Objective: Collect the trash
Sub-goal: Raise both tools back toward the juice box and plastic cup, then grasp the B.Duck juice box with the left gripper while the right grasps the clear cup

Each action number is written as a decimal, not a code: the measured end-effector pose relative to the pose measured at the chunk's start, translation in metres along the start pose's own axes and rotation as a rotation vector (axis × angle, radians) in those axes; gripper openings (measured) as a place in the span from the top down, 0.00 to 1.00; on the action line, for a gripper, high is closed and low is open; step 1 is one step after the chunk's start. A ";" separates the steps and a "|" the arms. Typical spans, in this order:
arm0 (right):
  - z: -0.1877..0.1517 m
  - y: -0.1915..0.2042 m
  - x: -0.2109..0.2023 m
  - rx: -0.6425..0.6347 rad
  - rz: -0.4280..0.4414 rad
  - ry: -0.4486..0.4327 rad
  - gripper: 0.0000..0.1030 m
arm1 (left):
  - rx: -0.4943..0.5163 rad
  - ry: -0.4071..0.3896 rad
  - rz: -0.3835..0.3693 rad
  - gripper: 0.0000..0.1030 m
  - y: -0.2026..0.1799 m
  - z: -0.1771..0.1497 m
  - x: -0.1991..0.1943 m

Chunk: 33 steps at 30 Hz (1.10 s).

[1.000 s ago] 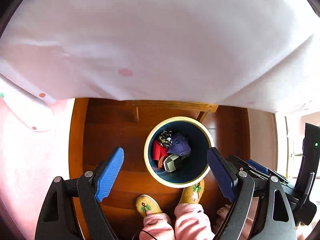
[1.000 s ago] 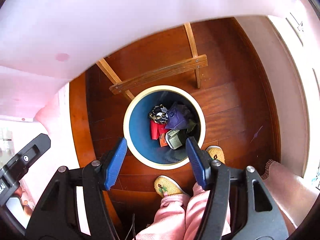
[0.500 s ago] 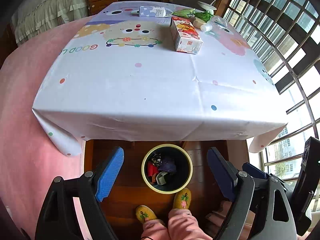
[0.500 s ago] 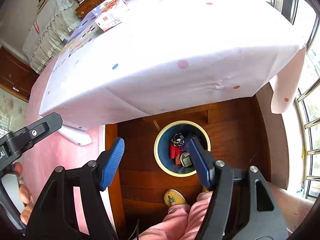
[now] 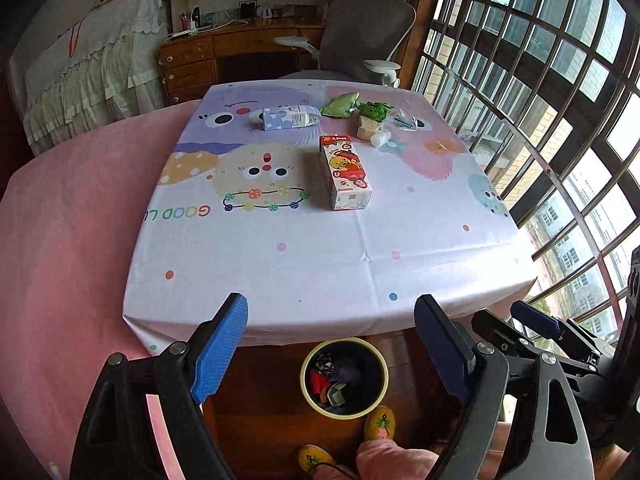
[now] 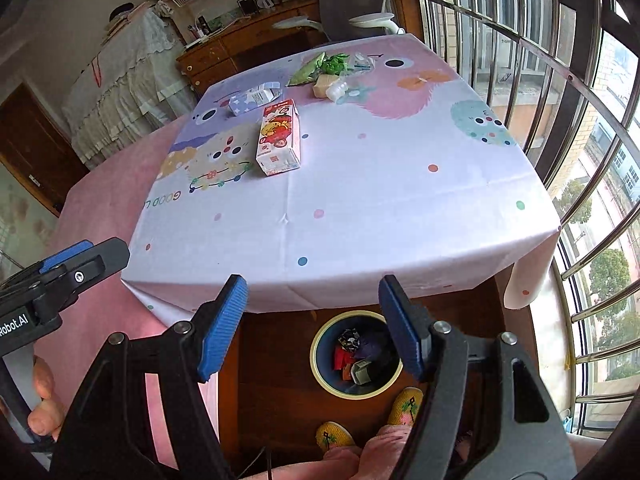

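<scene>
The tablecloth [image 5: 320,240] carries the printed words "GOOD LU", cut off at its left edge where the cloth folds over the tabletop, and the letters appear upside down from the near side, below the cartoon face with the flower garland. In the right wrist view, white lettering reading "Robot.AI", with its start cropped by the picture edge, stands on the black body of the left gripper [image 6: 24,320] at the far left. The red and white carton [image 5: 346,172] lying in the middle of the tabletop and the pale blue carton [image 5: 290,117] beyond it both bear print, but it is too small to read.
</scene>
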State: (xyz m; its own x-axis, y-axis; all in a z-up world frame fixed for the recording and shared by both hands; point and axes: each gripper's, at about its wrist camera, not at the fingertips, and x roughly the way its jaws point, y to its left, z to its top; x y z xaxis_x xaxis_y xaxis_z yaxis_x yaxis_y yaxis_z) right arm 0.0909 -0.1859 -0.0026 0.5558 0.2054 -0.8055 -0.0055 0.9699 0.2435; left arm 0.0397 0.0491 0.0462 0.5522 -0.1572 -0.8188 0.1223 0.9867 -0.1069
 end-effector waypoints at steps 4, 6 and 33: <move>0.013 0.012 -0.007 -0.056 -0.024 -0.035 0.36 | 0.004 -0.033 0.023 0.16 0.006 0.021 -0.010; 0.022 0.017 -0.005 -0.076 -0.042 -0.055 0.36 | 0.004 -0.040 0.033 0.16 0.008 0.029 -0.009; 0.266 -0.113 0.226 0.055 0.161 0.229 0.67 | -0.230 0.243 0.146 0.23 -0.026 0.189 0.258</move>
State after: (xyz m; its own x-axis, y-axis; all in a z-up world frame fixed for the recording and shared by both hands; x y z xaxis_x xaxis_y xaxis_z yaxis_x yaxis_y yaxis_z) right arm 0.4377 -0.2841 -0.0684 0.3492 0.3864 -0.8537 -0.0296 0.9151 0.4021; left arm 0.3350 -0.0250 -0.0551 0.3347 -0.0265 -0.9420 -0.1473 0.9859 -0.0800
